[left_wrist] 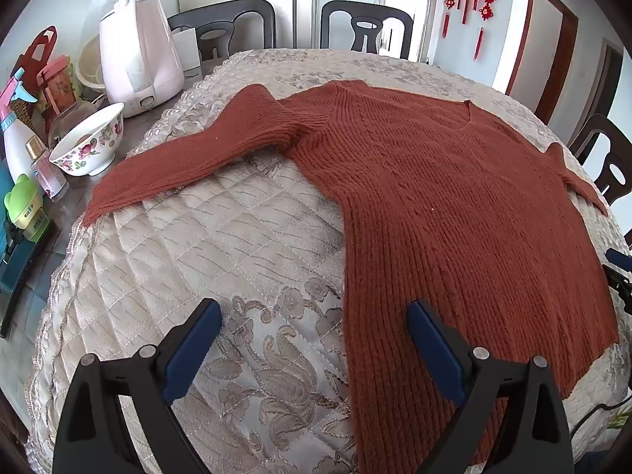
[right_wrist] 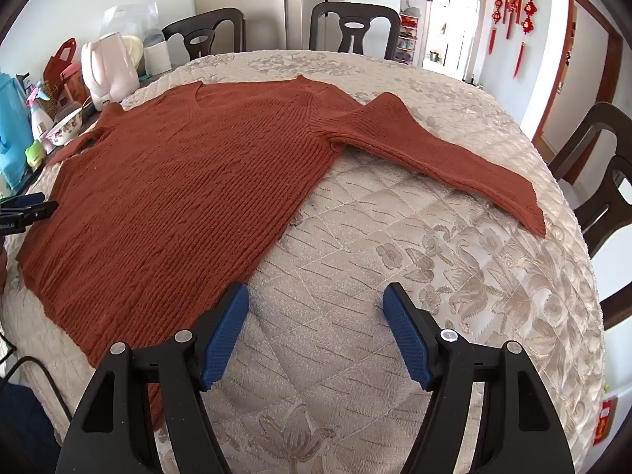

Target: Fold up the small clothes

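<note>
The rust knitted sweater (left_wrist: 454, 197) lies flat, front up, sleeves spread on the quilted worktop (left_wrist: 237, 245), ready for folding, while the left hand-held gripper (left_wrist: 314, 312) and right hand-held gripper (right_wrist: 316, 296) hover released and empty near its hem corners.

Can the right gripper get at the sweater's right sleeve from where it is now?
Probably yes. The right gripper is open over bare quilted cloth, and the sleeve lies flat ahead of it with nothing between.
</note>
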`<state>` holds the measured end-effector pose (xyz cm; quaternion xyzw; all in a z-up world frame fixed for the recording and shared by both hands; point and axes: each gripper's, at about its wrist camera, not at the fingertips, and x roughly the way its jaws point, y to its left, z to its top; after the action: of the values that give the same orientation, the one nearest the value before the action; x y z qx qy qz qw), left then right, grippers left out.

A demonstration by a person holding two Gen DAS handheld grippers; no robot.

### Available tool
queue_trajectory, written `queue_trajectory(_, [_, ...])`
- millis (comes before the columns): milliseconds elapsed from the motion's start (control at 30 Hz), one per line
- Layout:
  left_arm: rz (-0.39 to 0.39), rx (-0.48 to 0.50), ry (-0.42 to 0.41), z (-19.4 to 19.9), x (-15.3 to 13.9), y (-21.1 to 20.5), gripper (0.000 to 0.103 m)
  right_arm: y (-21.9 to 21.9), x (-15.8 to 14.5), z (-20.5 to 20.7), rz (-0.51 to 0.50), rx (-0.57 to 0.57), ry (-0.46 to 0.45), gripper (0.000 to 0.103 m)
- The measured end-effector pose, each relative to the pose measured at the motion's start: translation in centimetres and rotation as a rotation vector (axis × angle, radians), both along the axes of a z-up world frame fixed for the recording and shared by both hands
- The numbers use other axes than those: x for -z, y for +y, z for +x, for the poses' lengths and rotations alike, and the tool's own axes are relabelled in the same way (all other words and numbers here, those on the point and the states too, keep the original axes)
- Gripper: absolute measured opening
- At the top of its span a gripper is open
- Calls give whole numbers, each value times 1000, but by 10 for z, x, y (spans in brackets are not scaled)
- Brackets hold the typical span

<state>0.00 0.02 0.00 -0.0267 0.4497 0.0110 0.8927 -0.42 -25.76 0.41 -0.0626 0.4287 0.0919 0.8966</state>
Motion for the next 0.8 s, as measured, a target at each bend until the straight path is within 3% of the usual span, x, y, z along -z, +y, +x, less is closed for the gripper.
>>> queue_trajectory(800, [8,-2,-7,-3,-2,0,97,0,0,0,2,0,-3,71])
